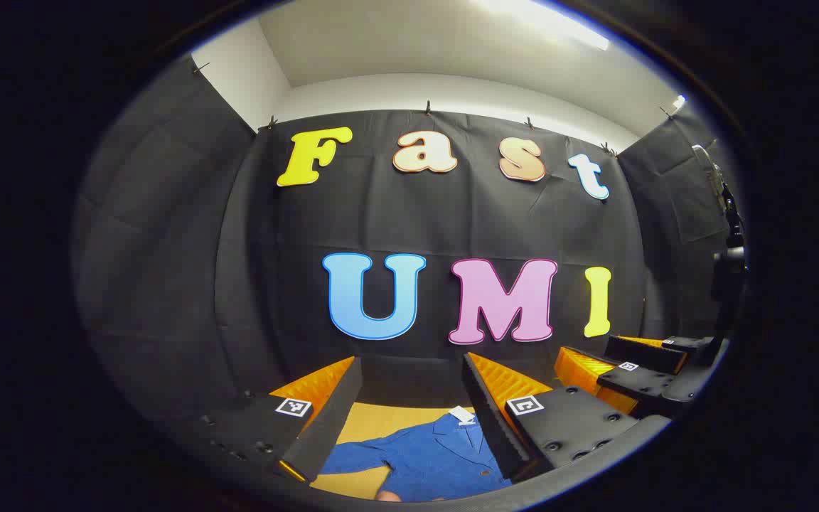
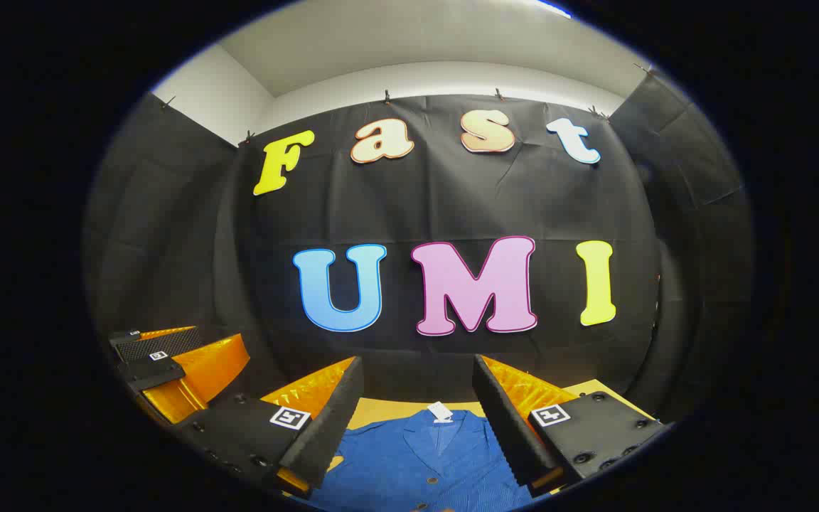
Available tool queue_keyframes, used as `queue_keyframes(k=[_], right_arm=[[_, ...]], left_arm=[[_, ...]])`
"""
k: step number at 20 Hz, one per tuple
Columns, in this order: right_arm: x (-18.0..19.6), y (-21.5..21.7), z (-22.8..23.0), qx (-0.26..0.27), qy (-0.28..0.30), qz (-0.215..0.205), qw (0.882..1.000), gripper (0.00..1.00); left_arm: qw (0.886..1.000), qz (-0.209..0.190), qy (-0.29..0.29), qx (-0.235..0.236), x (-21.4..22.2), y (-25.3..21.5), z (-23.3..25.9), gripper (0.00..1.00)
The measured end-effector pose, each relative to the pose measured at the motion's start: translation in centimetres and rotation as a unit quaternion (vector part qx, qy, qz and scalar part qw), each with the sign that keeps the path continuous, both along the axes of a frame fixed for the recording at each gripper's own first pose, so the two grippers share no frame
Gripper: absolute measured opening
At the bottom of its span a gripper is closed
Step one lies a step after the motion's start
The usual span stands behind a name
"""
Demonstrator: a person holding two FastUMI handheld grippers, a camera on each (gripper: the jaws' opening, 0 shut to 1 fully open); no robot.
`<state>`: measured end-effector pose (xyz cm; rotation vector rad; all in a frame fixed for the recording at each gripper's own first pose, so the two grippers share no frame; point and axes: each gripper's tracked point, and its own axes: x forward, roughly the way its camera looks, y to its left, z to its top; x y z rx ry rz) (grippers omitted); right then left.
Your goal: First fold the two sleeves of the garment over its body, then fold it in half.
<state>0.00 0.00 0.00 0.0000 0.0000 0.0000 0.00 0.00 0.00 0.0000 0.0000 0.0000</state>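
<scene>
A blue button-front garment of finely ribbed cloth lies flat on the tan worktop, collar toward the back wall and a small white tag at the neck, apparently spread out so the sleeves can be reached. In the left gripper view one sleeve stretches out sideways, unfolded, so by the look of it no fold has been made yet.

The left gripper hovers above the garment, tilted toward the wall, its jaws wide apart and holding nothing; the collar shows in the gap between them. The right gripper is held the same way, spread wide and empty over the buttoned front. Both seem poised at a starting height before reaching down.

The fingers have ridged, saw-toothed inner faces, likely to bite thin cloth without slipping. The fabric looks soft and limp, and should drape when lifted.
</scene>
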Motion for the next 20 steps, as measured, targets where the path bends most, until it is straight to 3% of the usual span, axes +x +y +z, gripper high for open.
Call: queue_keyframes(k=[20], right_arm=[[-0.37,-0.36,-0.19,-0.004,-0.001,-0.002,1.000,0.87]], left_arm=[[1.000,0.003,-0.001,0.001,-0.66,-0.06,-0.19,0.82]])
